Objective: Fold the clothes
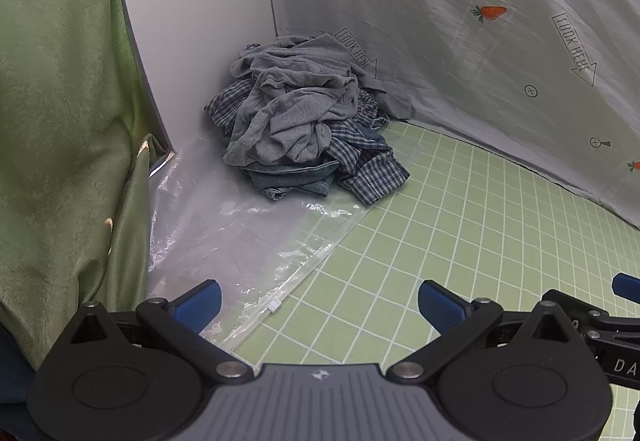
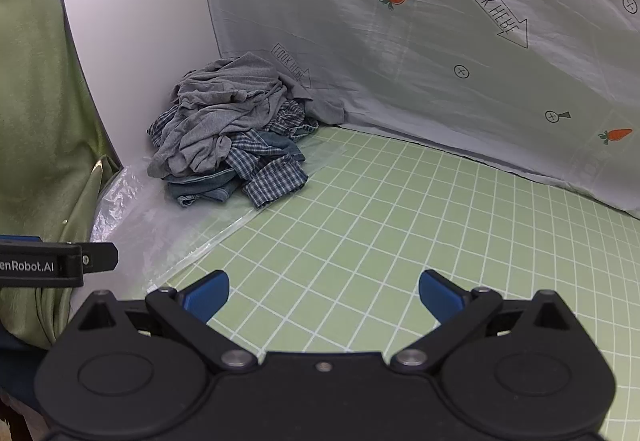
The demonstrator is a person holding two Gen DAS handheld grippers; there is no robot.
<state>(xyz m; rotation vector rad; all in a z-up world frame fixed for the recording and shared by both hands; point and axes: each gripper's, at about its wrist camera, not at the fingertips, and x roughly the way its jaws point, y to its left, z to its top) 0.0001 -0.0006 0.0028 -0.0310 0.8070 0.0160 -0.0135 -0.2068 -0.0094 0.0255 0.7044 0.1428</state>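
Observation:
A crumpled pile of clothes lies in the far left corner: a grey knit garment on top, a blue checked shirt and a denim piece under it. The right wrist view shows the same pile of clothes. My left gripper hangs open over the near edge of the mat, well short of the pile, nothing between its blue pads. My right gripper is open too, empty, beside the left one. A part of the left gripper's body pokes in at the right view's left edge.
A green gridded mat covers the table. A clear plastic bag lies flat under and in front of the pile. A white panel and a grey printed sheet wall the back; green cloth hangs at left.

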